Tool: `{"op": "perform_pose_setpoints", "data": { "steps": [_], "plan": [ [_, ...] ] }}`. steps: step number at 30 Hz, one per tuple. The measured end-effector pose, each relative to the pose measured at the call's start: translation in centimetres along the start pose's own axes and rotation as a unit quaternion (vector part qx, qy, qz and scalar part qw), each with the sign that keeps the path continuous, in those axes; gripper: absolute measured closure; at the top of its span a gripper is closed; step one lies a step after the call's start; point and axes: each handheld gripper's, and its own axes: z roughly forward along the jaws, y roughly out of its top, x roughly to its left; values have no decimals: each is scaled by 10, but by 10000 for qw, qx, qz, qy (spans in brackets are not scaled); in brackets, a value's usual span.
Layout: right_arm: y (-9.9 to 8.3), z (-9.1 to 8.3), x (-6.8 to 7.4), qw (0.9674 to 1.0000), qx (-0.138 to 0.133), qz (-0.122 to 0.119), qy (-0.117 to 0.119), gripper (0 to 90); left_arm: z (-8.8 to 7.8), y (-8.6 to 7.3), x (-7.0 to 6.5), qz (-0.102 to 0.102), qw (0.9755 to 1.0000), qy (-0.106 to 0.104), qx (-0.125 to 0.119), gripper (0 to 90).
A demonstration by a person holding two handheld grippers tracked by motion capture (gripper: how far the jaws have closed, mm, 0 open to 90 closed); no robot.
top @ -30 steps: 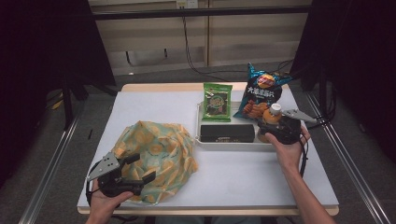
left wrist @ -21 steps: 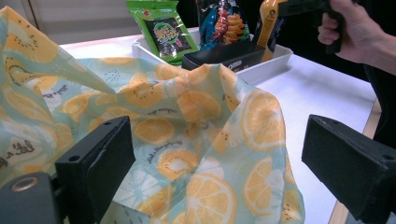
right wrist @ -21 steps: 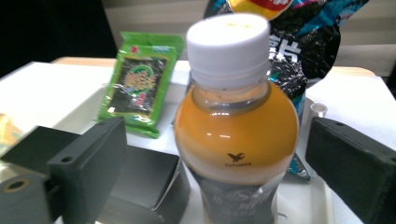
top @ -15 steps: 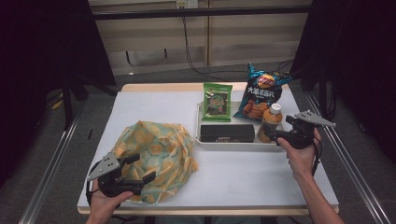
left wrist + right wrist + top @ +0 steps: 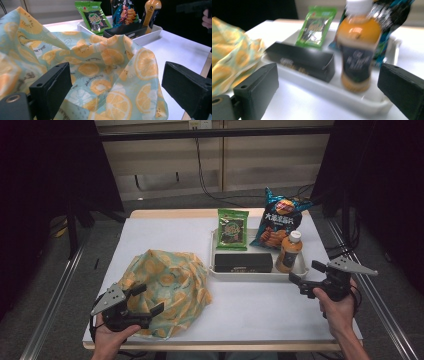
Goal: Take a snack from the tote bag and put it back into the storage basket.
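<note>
An orange juice bottle (image 5: 288, 252) (image 5: 358, 50) with a white cap stands upright in the right end of a white tray (image 5: 260, 275). My right gripper (image 5: 305, 274) (image 5: 329, 86) hovers just right of the tray, apart from the bottle. Its jaws have just been opening and stand open with nothing between them. A fruit-print cloth bag (image 5: 170, 285) (image 5: 100, 70) lies crumpled at the front left. My left gripper (image 5: 149, 298) (image 5: 117, 85) sits open at the bag's near edge, with cloth in front of its jaws but not pinched.
The tray also holds a black box (image 5: 243, 262) (image 5: 302, 62), a green snack packet (image 5: 232, 229) (image 5: 93, 16) and a blue chip bag (image 5: 280, 222) leaning at its back. White table (image 5: 250, 315) spreads in front of the tray. Dark room beyond the edges.
My right gripper has drawn back from the bottle, rightward and toward the table's front, leaving the bottle standing in the tray. The left gripper and the cloth bag stay put.
</note>
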Motion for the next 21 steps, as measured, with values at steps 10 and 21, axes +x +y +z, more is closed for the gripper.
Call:
{"op": "perform_pose_setpoints", "data": {
  "steps": [10,21],
  "plan": [
    [-25,-29,10,9998,176,-23,10,46,-4,0,2,-11,10000,-60,-76,84],
    [-49,-39,8,9991,411,108,-71,44,-5,1,1,40,10000,-16,-76,84]
  ]
}}
